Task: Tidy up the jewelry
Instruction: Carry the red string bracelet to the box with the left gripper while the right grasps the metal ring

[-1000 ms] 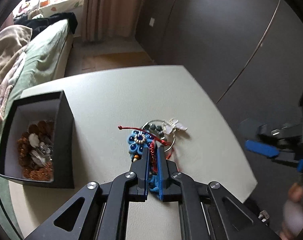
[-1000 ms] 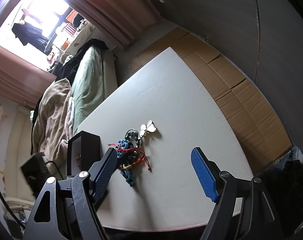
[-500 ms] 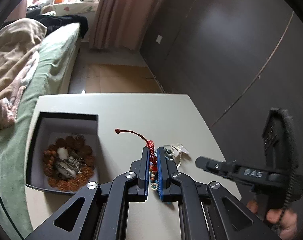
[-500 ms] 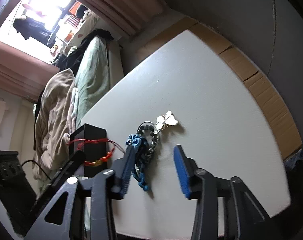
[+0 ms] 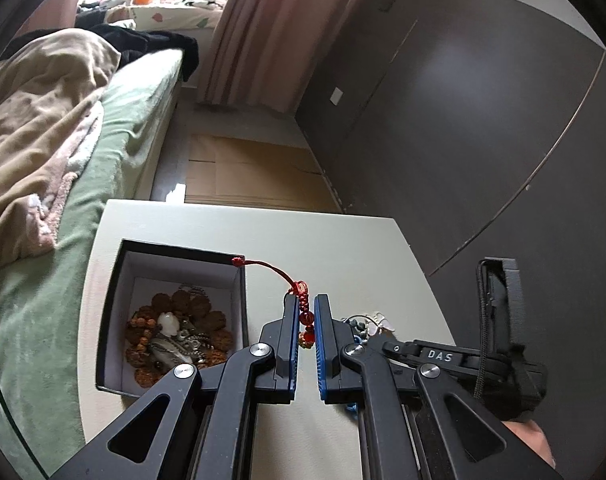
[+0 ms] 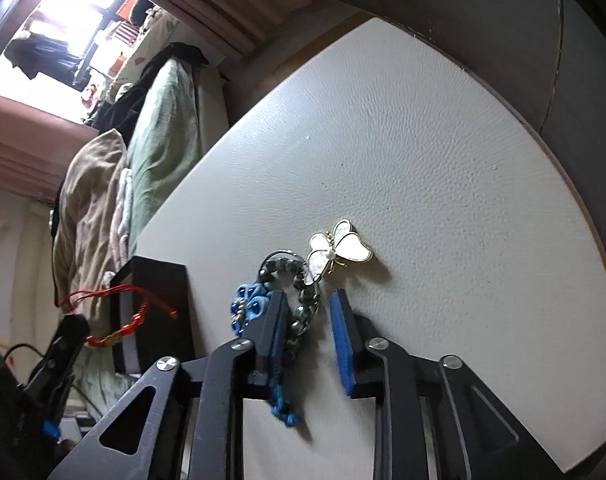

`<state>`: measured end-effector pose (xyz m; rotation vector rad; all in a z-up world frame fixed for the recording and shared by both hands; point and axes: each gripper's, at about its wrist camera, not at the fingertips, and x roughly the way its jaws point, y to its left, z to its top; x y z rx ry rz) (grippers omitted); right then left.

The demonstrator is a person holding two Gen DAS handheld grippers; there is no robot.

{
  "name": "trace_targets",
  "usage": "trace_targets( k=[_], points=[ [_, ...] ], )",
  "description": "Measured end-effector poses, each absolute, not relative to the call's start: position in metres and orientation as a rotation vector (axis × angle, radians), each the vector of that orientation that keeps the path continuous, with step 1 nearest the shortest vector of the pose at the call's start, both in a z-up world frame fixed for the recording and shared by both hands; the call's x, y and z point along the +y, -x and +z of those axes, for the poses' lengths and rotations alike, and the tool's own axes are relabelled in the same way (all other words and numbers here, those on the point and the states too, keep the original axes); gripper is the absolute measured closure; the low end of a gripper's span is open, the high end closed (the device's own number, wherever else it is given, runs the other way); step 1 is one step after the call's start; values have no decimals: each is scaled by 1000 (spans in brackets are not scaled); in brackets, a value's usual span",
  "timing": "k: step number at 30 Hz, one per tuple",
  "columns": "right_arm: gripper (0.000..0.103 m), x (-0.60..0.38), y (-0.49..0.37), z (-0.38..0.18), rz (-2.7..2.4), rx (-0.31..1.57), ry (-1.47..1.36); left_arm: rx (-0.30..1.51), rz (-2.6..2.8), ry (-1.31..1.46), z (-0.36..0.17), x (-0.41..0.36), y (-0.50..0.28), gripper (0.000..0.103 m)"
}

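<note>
My left gripper [image 5: 305, 312] is shut on a red cord bracelet [image 5: 306, 318] with red and gold beads, held in the air just right of the black jewelry box [image 5: 239, 312]. The box holds several brown bead strands and a white pendant [image 5: 168, 322]. The red bracelet [image 6: 131, 320] and the box [image 6: 155, 300] also show at the left of the right wrist view. My right gripper [image 6: 307, 308] is open, low over the table, its fingers on either side of a dark beaded bracelet [image 6: 299, 280]. A blue knotted bracelet [image 6: 249, 306] lies beside it and a white butterfly brooch [image 6: 343, 246] just beyond.
The white table [image 6: 423, 140] ends near a dark wardrobe wall [image 5: 463, 100] on the right. A bed [image 5: 83, 140] with a green sheet and beige blanket runs along the left. Cardboard sheets [image 5: 247, 172] lie on the floor beyond the table.
My left gripper lifted the red bracelet off the pile and carried it left toward the box. My right gripper came down and forward over the pile and narrowed around the dark beaded bracelet.
</note>
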<state>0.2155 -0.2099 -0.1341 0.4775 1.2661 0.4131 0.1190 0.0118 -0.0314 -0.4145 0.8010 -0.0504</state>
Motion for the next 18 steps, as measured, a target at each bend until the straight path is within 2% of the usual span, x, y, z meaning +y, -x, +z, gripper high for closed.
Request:
trace_targets(
  k=[2, 18],
  points=[
    [98, -211, -214, -134, 427, 1254, -485, 797, -46, 414, -30, 14, -116, 96],
    [98, -194, -175, -63, 634, 1010, -512, 746, 22, 485, -18, 57, -94, 96]
  ],
)
